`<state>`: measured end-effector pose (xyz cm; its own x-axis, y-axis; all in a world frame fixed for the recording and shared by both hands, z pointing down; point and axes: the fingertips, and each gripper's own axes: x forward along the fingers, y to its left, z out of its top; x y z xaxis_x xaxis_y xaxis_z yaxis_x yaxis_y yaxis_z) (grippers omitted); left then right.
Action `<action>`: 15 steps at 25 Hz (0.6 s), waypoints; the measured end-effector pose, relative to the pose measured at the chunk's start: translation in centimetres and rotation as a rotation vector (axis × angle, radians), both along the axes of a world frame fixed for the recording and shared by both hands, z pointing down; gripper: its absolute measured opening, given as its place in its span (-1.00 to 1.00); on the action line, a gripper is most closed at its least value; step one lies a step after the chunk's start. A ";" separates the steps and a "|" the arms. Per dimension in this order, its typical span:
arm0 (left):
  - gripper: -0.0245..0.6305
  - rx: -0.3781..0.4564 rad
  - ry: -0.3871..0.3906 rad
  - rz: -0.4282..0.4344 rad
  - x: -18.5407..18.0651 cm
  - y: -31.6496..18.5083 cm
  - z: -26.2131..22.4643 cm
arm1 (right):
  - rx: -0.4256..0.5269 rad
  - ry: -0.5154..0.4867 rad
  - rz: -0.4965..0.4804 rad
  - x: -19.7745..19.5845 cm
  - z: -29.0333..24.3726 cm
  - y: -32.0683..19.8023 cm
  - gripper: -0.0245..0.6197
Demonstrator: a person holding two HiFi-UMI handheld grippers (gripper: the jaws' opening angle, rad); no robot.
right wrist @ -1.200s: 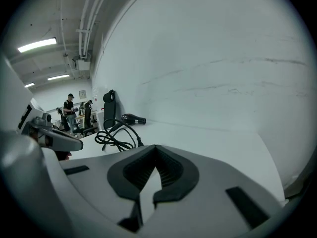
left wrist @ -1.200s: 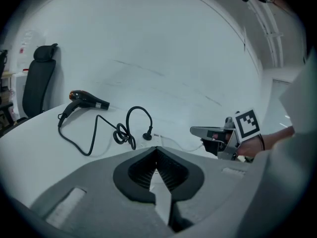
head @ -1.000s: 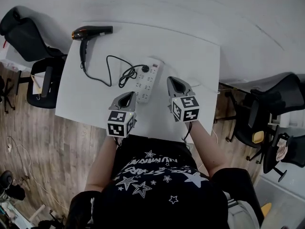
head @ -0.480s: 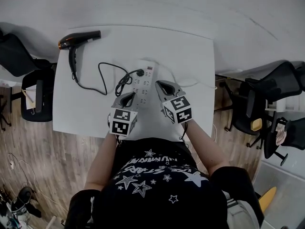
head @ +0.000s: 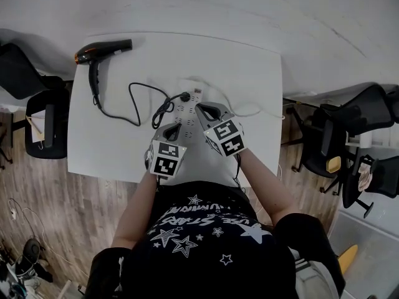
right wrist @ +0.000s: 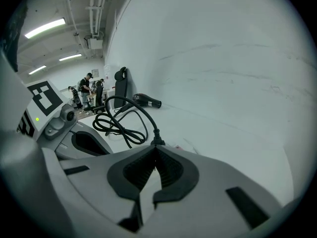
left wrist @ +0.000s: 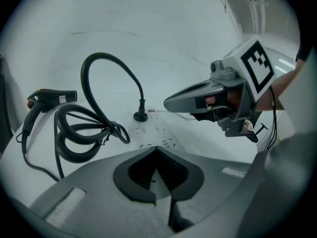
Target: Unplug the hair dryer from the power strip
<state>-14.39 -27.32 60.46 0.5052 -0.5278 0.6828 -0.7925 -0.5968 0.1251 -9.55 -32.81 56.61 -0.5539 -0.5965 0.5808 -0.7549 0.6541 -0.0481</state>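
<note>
Change since half a second ago: your right gripper (head: 200,108) has moved left and forward. Its tips were beside the power strip (head: 184,109); they now hang over its right edge, just right of the plug (head: 185,96). The left gripper view shows it raised above the strip, apart from it. Your left gripper (head: 178,128) has edged right, toward the strip's near end, and the sockets lie straight ahead of its jaws.

Unchanged: the hair dryer (head: 103,47) lies at the far left corner of the white table (head: 249,73), nozzle pointing right. Its black cord (head: 161,109) runs down from the handle, loops into a loose coil left of the strip, and ends at the plug. The plug is still seated in the far end of the strip.

Gripper state: both pairs of jaws are closed tip to tip, with nothing between them.

Markings:
- Each marker cube (head: 166,157) carries black-and-white square patterns only.
- There is a small red spot (head: 197,93) on the strip beside the plug.
- The pale label on the dryer barrel (left wrist: 60,98) is too small to read.
- Your black shirt (head: 199,229) has white stars and a line of lettering, which is not legible from above.
</note>
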 end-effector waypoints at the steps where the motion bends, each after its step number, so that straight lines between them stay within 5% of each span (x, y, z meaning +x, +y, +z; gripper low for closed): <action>1: -0.90 -0.002 0.003 -0.001 0.0 0.0 0.0 | 0.000 0.005 -0.005 -0.1 0.1 -0.3 -0.90; 5: -0.90 -0.003 0.008 0.001 0.0 -0.1 0.0 | 0.002 0.021 -0.033 -0.6 0.5 -1.3 -0.86; 8: -0.90 -0.015 0.003 -0.012 0.0 -0.1 0.0 | -0.007 0.026 -0.068 -1.1 0.9 -1.9 -0.60; 15: -0.90 -0.016 -0.019 -0.032 0.1 -0.2 0.0 | 0.020 0.022 -0.131 -3.0 1.5 -3.6 -0.53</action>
